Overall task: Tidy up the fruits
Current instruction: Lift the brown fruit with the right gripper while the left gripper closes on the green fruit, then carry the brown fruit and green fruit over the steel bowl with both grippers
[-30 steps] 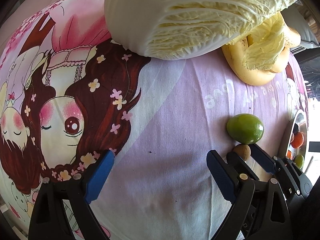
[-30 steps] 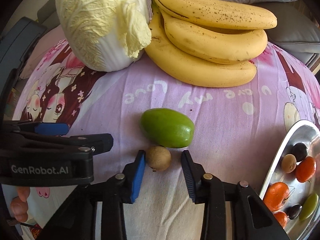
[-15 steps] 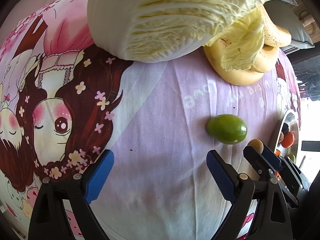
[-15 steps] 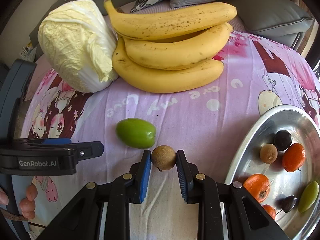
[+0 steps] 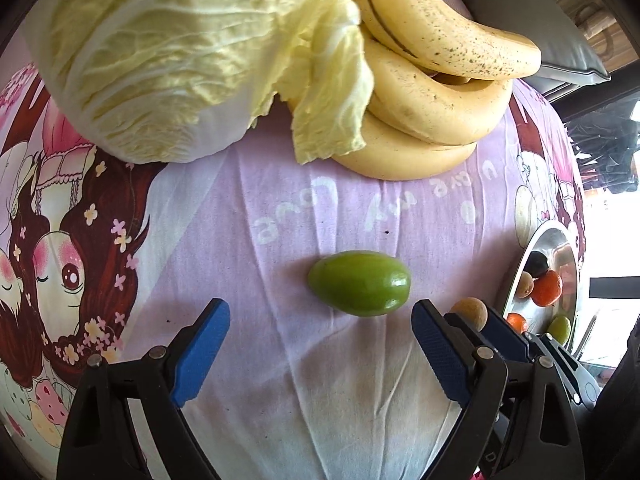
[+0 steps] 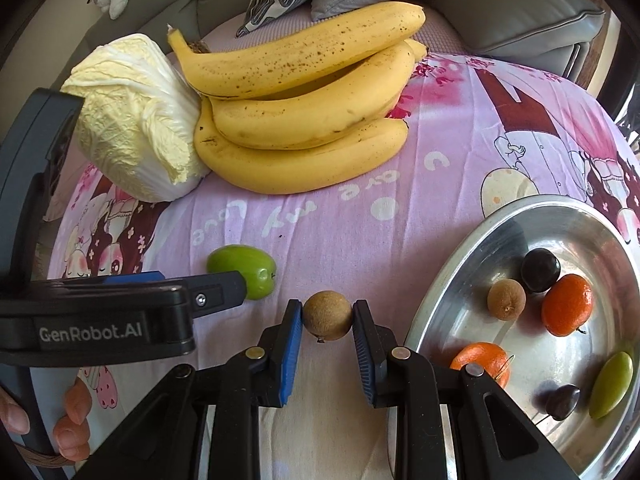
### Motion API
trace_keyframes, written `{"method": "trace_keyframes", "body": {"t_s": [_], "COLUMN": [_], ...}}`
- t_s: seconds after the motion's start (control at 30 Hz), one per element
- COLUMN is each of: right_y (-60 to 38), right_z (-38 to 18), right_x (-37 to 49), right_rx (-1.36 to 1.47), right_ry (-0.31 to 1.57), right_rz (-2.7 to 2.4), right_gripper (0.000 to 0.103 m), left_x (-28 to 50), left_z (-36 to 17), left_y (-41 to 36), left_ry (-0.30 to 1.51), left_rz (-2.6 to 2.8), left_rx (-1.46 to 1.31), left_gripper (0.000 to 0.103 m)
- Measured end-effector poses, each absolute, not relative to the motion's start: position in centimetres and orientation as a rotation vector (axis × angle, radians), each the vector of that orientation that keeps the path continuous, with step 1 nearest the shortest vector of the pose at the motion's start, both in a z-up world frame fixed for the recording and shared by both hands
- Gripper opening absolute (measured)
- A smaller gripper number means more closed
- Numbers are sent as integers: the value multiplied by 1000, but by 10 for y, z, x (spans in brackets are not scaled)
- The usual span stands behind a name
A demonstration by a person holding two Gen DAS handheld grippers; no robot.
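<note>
Both grippers are pointed steeply down at a table covered by a pink cartoon cloth (image 6: 440, 184). The right gripper (image 6: 327, 316) is closed on a small brown round fruit (image 6: 327, 315), which is pinched between the two blue pads and carried clear of the cloth, just left of the rim of a metal tray (image 6: 448, 280). The left gripper (image 5: 320, 344) is held with its jaws wide apart and nothing between them, just short of a green fruit (image 5: 359, 282) lying on the cloth. In the right wrist view the left gripper is seen side-on at the left edge, and part of the green fruit is covered by its finger (image 6: 216, 290); fingertips of the person's hand (image 6: 74, 426) appear below it, the rest being cut off. In the tray lie two orange fruits (image 6: 567, 304), two dark fruits (image 6: 540, 264), a second brown fruit (image 6: 506, 299) and a pale green fruit (image 6: 611, 384); one orange fruit is partly hidden behind the right gripper. A cabbage (image 6: 136, 128) and a bunch of bananas (image 6: 304, 120) rest touching at the far side of the cloth, the cabbage cropped in the left wrist view
</note>
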State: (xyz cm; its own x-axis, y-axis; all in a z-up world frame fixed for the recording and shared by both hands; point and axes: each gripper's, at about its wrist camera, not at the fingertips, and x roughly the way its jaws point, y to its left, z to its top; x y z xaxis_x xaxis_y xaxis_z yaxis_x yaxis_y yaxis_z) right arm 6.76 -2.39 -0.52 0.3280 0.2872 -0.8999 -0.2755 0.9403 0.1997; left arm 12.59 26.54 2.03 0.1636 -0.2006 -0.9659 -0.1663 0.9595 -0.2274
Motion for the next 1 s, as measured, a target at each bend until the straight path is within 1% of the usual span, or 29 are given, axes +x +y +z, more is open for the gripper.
{"method": "trace_keyframes", "body": {"t_s": [0.13, 0.23, 0.33, 0.43, 0.5, 0.63, 1.0], "right_y": [-30, -31, -32, -33, -34, -35, -34], "right_z": [-4, -4, -2, 0, 2, 4, 8], "right_x": [69, 69, 69, 68, 68, 69, 66], "right_rx": [25, 32, 38, 43, 47, 54, 52], "right_ry": [1185, 1187, 1185, 1183, 1181, 1180, 1179], "right_rz": [368, 368, 371, 373, 374, 376, 390], "right_gripper": [28, 28, 28, 28, 28, 28, 28], "left_x": [140, 147, 150, 157, 162, 165, 161], "left_z": [22, 19, 14, 12, 13, 18, 11], "left_y": [244, 230, 222, 219, 215, 216, 223], "left_ry": [1416, 1432, 1438, 1442, 1445, 1448, 1446], "left_rz": [-30, -30, -21, -20, -15, -14, -18], "left_rx": [-294, -280, -272, -264, -266, -262, -303], "left_gripper": [92, 85, 83, 75, 74, 61, 60]}}
